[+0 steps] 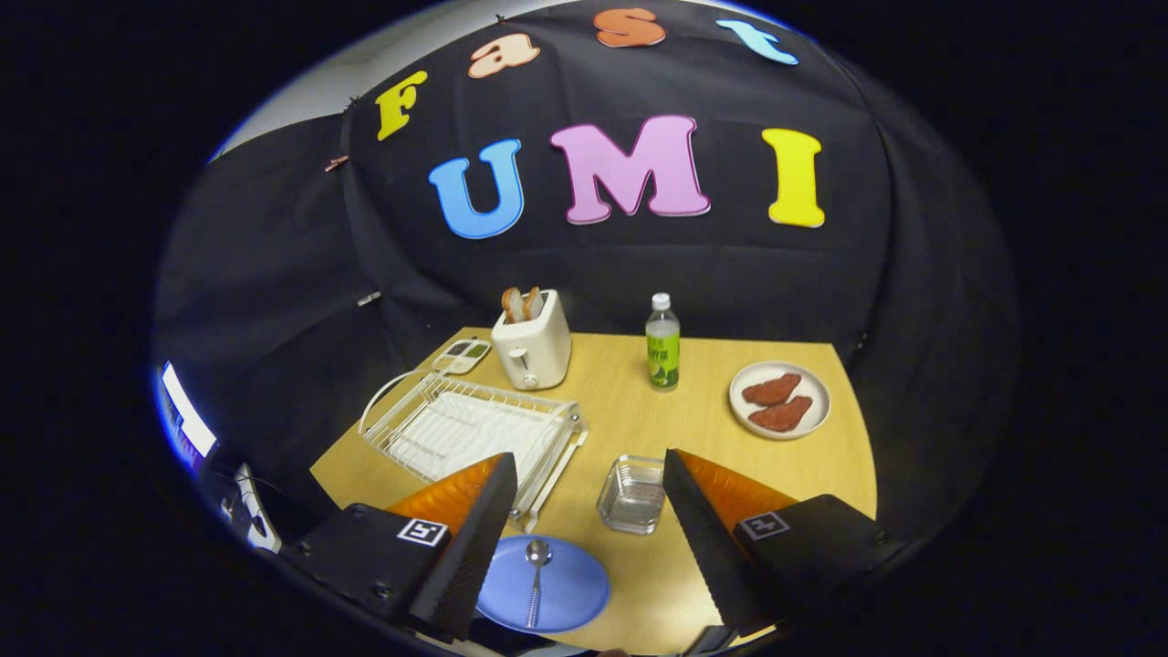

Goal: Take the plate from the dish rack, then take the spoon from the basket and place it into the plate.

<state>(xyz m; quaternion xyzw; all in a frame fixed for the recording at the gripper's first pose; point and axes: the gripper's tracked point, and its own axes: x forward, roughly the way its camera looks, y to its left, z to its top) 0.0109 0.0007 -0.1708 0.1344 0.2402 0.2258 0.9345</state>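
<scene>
gripper [589, 474] fingers spread wide (holding nothing)

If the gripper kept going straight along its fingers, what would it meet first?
Probably the glass basket, just ahead between the open gripper's fingers; depth is unclear. The spoon lies on the blue plate.

Even overhead light, bright wooden table [639, 420] against dark cloth, soft shadows, sharp centre, fisheye bending toward edges.

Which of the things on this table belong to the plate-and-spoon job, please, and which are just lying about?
Job: round blue plate, metal spoon lying on it, white wire dish rack, clear square basket, open gripper.
Lying about: white toaster, green bottle, white plate of meat.
</scene>
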